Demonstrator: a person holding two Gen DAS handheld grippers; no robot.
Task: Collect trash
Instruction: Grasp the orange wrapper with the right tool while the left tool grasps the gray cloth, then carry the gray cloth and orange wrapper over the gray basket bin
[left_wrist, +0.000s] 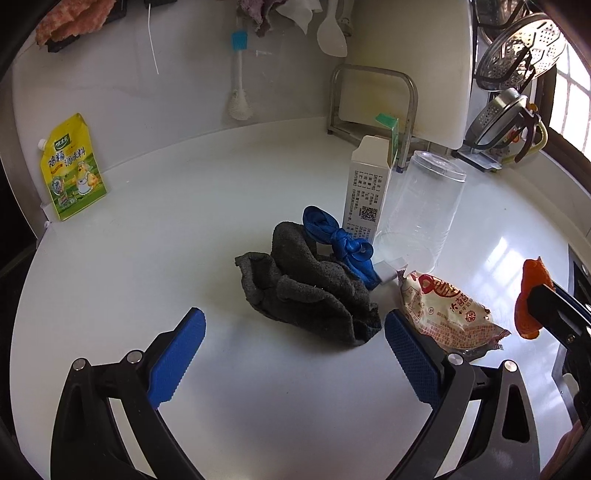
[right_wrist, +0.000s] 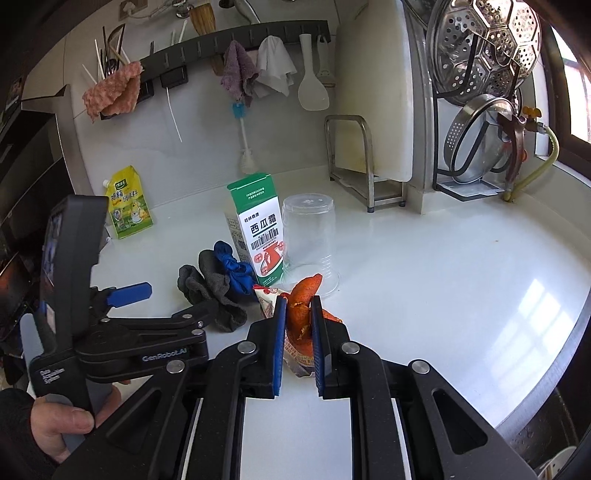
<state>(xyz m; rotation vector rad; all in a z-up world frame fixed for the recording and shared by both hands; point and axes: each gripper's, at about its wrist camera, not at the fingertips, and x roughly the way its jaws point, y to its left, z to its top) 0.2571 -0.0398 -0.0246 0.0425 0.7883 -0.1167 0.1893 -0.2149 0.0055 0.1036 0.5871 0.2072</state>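
Observation:
My right gripper (right_wrist: 298, 306) is shut on an orange peel (right_wrist: 301, 295), held just above the white counter (right_wrist: 424, 266); the peel (left_wrist: 532, 288) also shows at the right edge of the left wrist view. My left gripper (left_wrist: 295, 325) stands open low over the counter, its blue pads on either side of a crumpled grey cloth (left_wrist: 310, 291). A blue ribbon knot (left_wrist: 340, 243) lies against the cloth. A crinkled snack wrapper (left_wrist: 447, 310) rests by the right pad. A white and green carton (right_wrist: 258, 236) and an upturned clear plastic cup (right_wrist: 310, 240) stand behind.
A yellow seasoning pouch (left_wrist: 72, 170) leans at the back left. A metal rack (right_wrist: 354, 162) with a white cutting board (right_wrist: 373, 88), and a strainer stand (right_wrist: 480, 122), fill the back right. Cloths and utensils hang on the wall rail (right_wrist: 236, 40). The counter's dark edge (right_wrist: 554, 362) curves at right.

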